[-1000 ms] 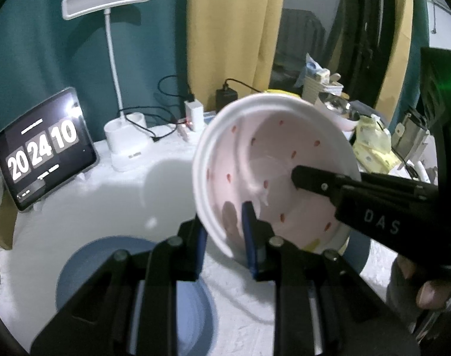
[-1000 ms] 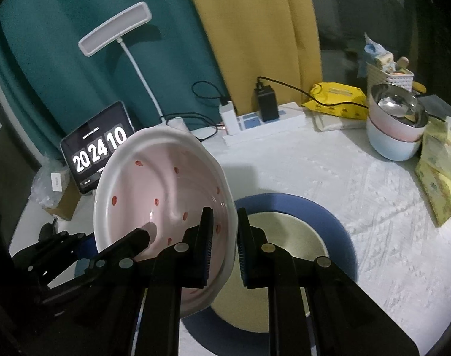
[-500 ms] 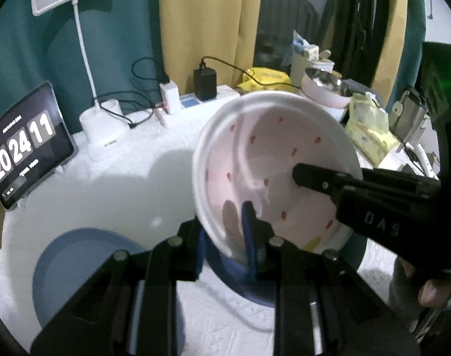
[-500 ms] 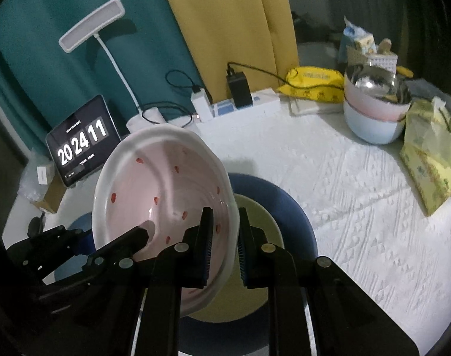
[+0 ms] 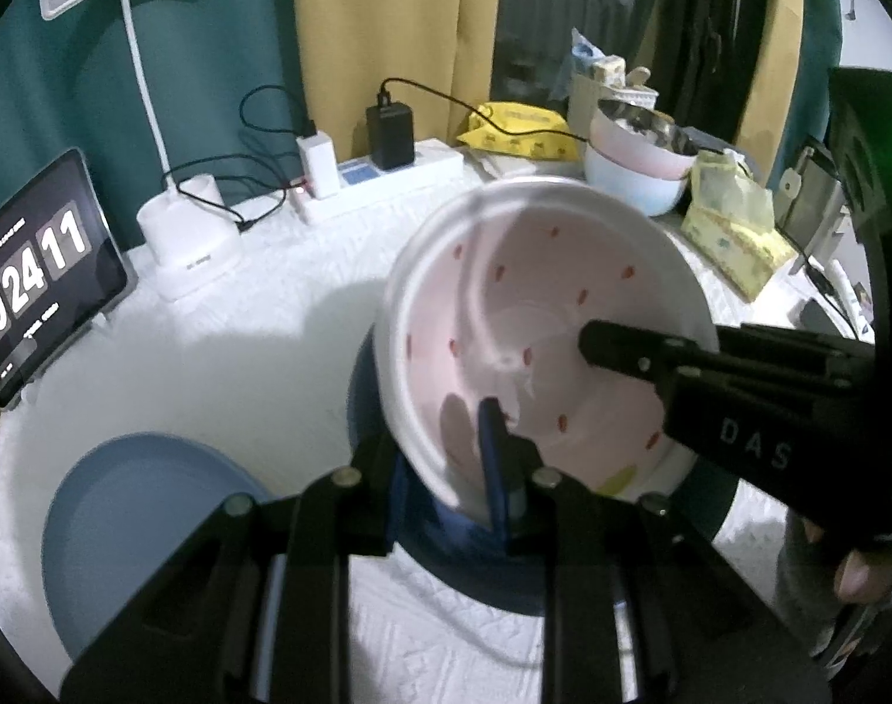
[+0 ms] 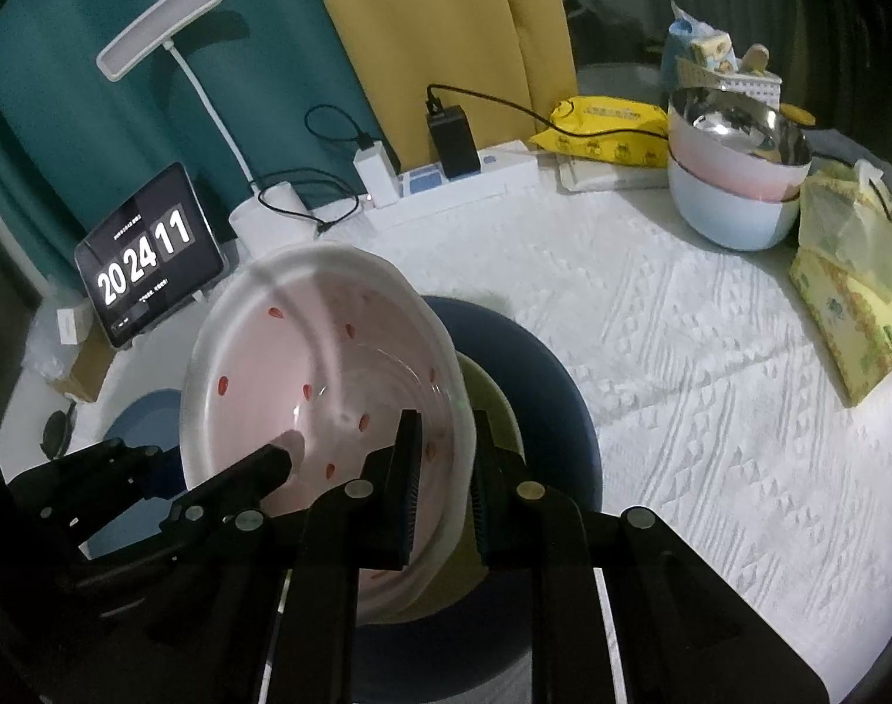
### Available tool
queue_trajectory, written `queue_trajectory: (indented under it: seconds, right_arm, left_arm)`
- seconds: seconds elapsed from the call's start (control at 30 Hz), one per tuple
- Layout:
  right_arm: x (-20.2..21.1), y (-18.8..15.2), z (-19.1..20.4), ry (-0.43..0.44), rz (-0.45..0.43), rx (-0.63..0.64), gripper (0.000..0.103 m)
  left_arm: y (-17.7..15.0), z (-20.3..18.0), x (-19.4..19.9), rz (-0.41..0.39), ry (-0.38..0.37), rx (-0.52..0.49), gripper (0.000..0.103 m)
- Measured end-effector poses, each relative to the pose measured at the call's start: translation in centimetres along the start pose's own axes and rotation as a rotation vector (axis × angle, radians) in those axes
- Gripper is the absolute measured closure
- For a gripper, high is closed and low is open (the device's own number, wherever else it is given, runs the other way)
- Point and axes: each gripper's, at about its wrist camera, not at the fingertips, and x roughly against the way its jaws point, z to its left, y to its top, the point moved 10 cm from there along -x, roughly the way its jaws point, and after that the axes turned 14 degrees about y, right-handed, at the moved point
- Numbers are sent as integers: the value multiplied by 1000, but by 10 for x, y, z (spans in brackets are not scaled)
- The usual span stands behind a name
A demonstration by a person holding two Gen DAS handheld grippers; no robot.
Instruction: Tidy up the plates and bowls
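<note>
Both the left gripper (image 5: 446, 457) and the right gripper (image 6: 443, 481) pinch opposite rims of the tilted pink strawberry bowl (image 6: 323, 387) above the dark blue plate (image 6: 540, 375).

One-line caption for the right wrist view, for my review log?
Both grippers clamp the pink speckled bowl by its rim, tilted above the yellow plate on the dark blue plate.

white-clothed table (image 6: 710, 352), blue plates (image 5: 141, 516), tablet (image 6: 147, 252)
</note>
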Motion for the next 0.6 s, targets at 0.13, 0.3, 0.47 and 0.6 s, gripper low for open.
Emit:
queue_trajectory:
  seconds: [0.13, 0.3, 0.47, 0.6]
  right_arm:
    - [-1, -2, -3, -8, 8, -1, 86]
    - [-1, -3, -2, -48, 23, 28, 86]
    - [-2, -4, -5, -112, 40, 66, 83]
    - [-2, -4, -5, -112, 36, 63, 83]
  left_arm:
    - [1, -2, -1, -9, 19, -19, 80]
    - [-2, -4, -7, 2, 46, -48, 77]
    - [-2, -6, -10, 7, 65, -54, 76]
    - [-2, -6, -10, 10, 62, -52, 76]
